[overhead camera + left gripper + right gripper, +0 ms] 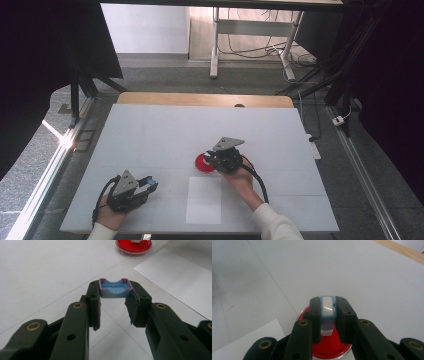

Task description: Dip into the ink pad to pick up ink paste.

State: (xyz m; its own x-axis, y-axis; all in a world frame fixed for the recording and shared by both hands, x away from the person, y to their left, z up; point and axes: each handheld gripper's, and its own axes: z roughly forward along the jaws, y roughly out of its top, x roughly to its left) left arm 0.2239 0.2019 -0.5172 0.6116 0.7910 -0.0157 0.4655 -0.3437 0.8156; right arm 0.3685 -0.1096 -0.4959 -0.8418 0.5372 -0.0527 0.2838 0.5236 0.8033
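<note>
My left gripper (115, 290) is shut on a small blue tray-like piece (115, 287) with pinkish edges, held across its jaw tips just above the table. In the high view this gripper (150, 184) rests near the front left of the white table (150, 135). My right gripper (327, 303) is shut on a small white block with a light-blue rim (327, 310), held over a round red dish (329, 348). From above, the right gripper (210, 159) sits at the red dish (201, 164) near the table's middle.
A white paper sheet (204, 200) lies flat in front of the dish, between the two hands, and appears in the left gripper view as the paper sheet (180, 277). A wooden edge (200, 99) runs along the table's far side. Cables and table legs stand beyond.
</note>
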